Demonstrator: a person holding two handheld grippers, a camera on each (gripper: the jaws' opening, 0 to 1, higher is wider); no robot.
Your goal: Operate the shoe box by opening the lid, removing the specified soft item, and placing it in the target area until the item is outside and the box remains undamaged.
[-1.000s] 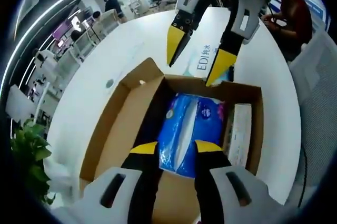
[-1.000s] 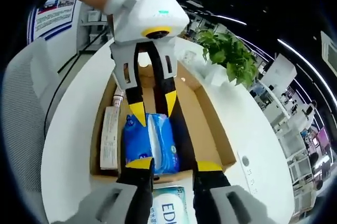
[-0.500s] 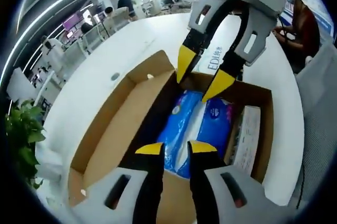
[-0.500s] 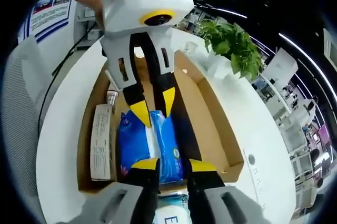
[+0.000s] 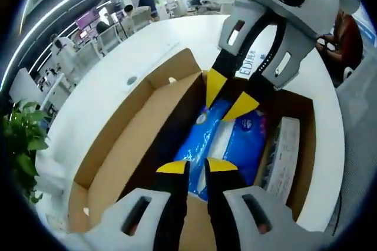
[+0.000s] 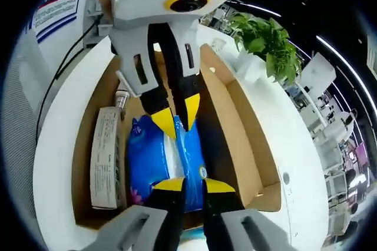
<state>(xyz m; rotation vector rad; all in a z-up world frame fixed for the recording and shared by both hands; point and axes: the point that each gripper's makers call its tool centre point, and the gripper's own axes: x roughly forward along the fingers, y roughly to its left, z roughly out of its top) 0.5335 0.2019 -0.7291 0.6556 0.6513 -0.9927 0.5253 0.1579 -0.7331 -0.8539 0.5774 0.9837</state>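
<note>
Both claws, left point(image 5: 197, 167) and right point(image 6: 187, 185), nearly closed, pinch the blue plastic tissue pack point(image 5: 227, 142) inside the open brown cardboard box point(image 5: 132, 139); the grip contact is partly hidden.

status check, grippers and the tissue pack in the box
Left gripper and right gripper both nearly shut, pinching opposite ends of blue tissue pack. Pack still inside open shoe box. White carton lies alongside, not blocking.

Both views look steeply down, from close above, into the open brown cardboard shoe box point(image 5: 135, 139) point(image 6: 241, 127) on the round white surface point(image 5: 112, 80) point(image 6: 53, 145). They face each other from opposite ends, sharing the box interior and the blue plastic tissue pack point(image 5: 232, 139) point(image 6: 144, 157).
</note>
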